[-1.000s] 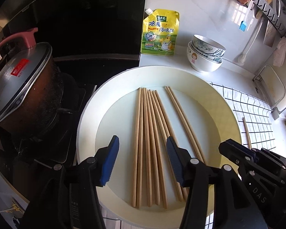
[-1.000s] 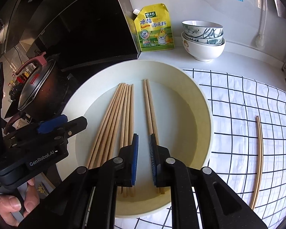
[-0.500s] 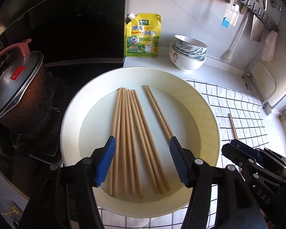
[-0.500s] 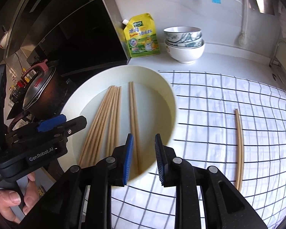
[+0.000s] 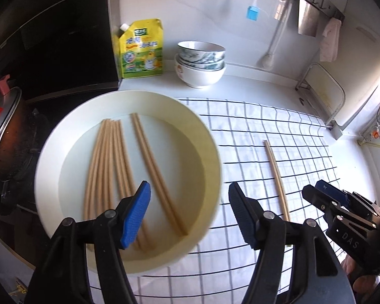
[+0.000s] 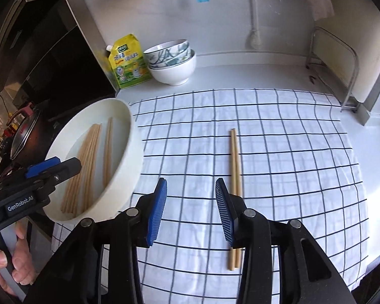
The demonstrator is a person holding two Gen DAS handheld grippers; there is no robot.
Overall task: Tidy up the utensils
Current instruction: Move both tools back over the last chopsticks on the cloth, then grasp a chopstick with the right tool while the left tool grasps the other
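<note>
A cream round dish (image 5: 205,136) (image 6: 135,136) holds several wooden chopsticks (image 5: 106,162) (image 6: 86,162), with a separate pair (image 5: 154,174) to their right. Another pair of chopsticks (image 5: 276,177) (image 6: 235,177) lies on the white checked cloth (image 6: 291,152). My left gripper (image 5: 189,210) is open and empty above the dish's right rim; it also shows in the right wrist view (image 6: 53,169). My right gripper (image 6: 191,210) is open and empty above the cloth, just left of the loose pair; it also shows in the left wrist view (image 5: 326,197).
A yellow seasoning pouch (image 5: 141,50) and stacked bowls (image 5: 201,63) stand by the back wall. A pot with a lid (image 5: 2,126) sits on the stove at left. A metal rack (image 6: 342,76) stands at right. Utensils hang on the wall (image 5: 273,38).
Both grippers have moved right, away from the dish toward the cloth. My right gripper has opened wide and now hovers beside the loose pair.
</note>
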